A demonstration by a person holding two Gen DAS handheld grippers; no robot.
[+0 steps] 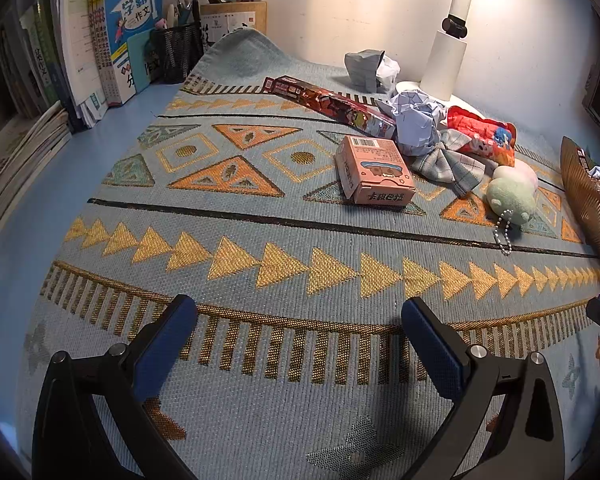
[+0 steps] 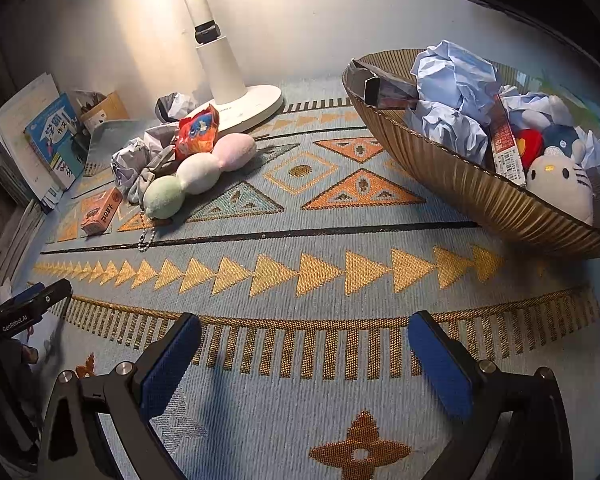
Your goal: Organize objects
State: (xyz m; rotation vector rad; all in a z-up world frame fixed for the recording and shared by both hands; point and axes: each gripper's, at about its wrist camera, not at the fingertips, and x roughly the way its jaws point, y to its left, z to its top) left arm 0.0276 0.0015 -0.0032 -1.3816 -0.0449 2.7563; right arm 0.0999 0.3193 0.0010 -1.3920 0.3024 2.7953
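Observation:
Loose objects lie on a patterned mat [image 1: 236, 240]: a pink box [image 1: 374, 170], a long red box [image 1: 328, 104], crumpled paper [image 1: 416, 120], a plaid bow [image 1: 448, 162], a red snack bag [image 1: 484, 134] and a plush dumpling keychain [image 1: 510, 196]. The plush keychain [image 2: 198, 172] and pink box [image 2: 102, 210] also show in the right wrist view. A brown ribbed bowl [image 2: 472, 192] at the right holds crumpled paper [image 2: 456, 76], a box and a Hello Kitty plush [image 2: 560, 190]. My left gripper [image 1: 300, 340] is open and empty above the mat's near edge. My right gripper [image 2: 304, 354] is open and empty too.
A white lamp base [image 2: 256, 100] stands at the back by the wall. Books [image 1: 128, 40] and a mesh pen holder [image 1: 178, 54] line the back left. The bowl's rim [image 1: 588, 200] shows at the far right of the left wrist view.

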